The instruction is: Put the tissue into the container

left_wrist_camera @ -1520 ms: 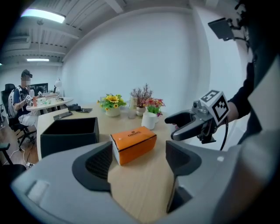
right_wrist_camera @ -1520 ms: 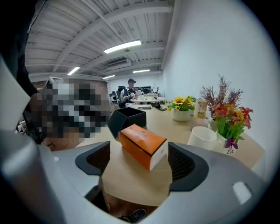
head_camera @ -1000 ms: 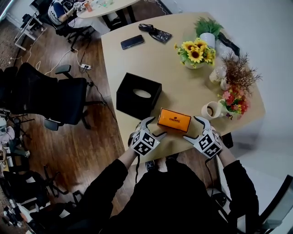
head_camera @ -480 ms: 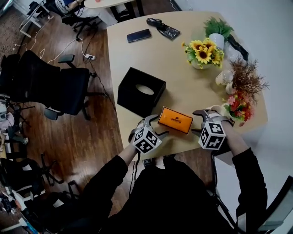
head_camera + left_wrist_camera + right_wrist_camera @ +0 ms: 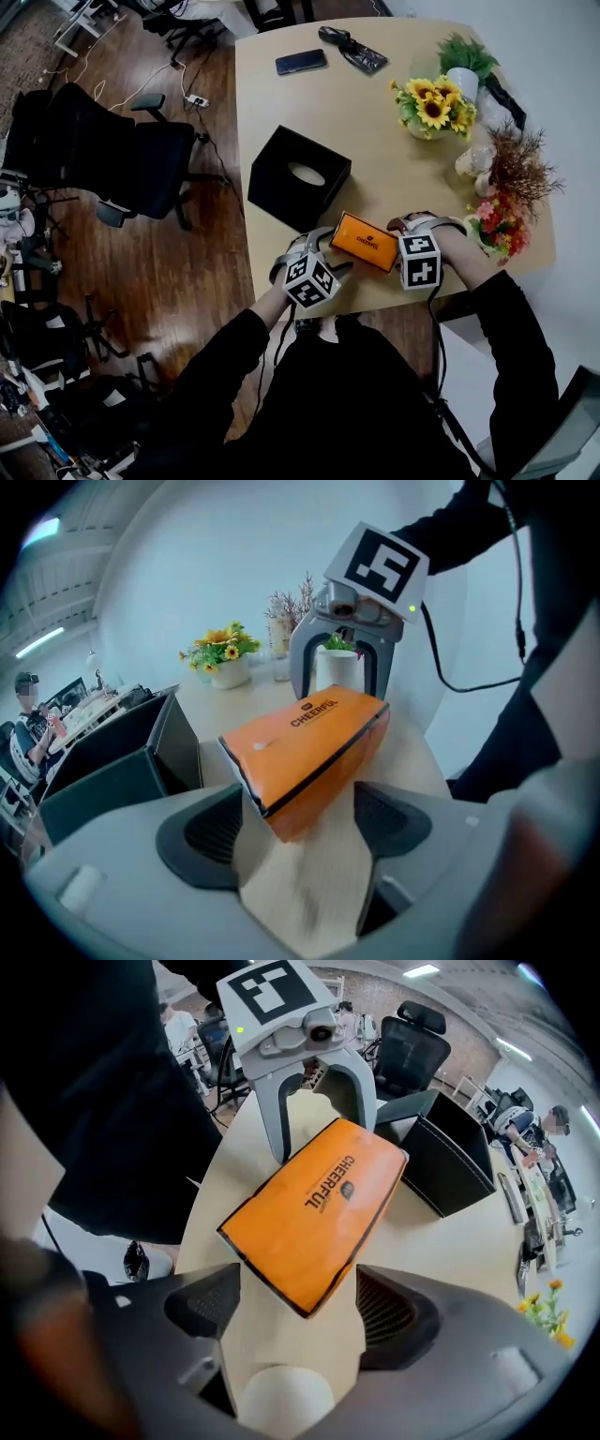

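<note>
Both claws spread: left gripper [image 5: 300, 822] and right gripper [image 5: 295, 1307] flank the orange rectangular tissue pack [image 5: 366, 242]
The left gripper's jaws stand apart round one end of the pack, pads not pressing; the right gripper's jaws are opening round the other end. The pack lies near the front edge of the pale wooden table [image 5: 375, 141], outside the black square container with an oval top slot [image 5: 298, 178], which stands just beyond it to the left. Farther off are a potted sunflower bunch [image 5: 433, 105] and a dark phone [image 5: 301, 62]
</note>
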### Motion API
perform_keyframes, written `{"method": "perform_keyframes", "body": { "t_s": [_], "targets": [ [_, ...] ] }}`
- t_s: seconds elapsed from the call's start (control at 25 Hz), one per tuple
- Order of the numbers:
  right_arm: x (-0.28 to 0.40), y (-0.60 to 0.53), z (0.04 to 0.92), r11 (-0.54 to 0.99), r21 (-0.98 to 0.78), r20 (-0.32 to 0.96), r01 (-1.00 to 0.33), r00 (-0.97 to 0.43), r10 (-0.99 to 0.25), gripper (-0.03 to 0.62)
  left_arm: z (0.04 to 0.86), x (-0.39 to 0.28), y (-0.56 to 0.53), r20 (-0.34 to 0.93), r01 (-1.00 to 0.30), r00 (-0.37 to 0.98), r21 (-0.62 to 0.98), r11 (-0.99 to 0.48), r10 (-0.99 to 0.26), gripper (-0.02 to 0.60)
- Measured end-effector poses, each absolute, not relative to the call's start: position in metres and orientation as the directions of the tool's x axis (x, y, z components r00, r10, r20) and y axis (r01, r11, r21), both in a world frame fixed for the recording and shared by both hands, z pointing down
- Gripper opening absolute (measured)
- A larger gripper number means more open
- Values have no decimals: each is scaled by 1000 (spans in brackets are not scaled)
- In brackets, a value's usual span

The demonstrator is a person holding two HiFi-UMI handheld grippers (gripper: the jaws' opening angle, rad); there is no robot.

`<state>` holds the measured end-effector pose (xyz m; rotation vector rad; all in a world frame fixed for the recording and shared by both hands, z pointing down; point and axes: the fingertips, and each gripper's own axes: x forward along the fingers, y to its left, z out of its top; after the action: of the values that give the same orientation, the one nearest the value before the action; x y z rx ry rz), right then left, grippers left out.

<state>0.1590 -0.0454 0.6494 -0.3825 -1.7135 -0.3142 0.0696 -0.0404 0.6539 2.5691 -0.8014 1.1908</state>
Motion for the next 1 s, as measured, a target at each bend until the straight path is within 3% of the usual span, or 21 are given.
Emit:
{"method": "perform_keyframes", "body": {
  "t_s": [0.24,0.72,1.0],
  "targets": [
    [149,-39,645,923,-15,962,384,-245,118,333,648,63,-44,750,-593,515,-39,-804,-416,305],
    [137,-18,581,931,59,927,359,-366,83,322,578,52,-26,756,-567,492,-100,-818,-433,301],
    [90,-37,511,931,152,833,331,-550,60,315,523,4,-44,717,-611,483,-133,-780,-502,299]
  ]
}}
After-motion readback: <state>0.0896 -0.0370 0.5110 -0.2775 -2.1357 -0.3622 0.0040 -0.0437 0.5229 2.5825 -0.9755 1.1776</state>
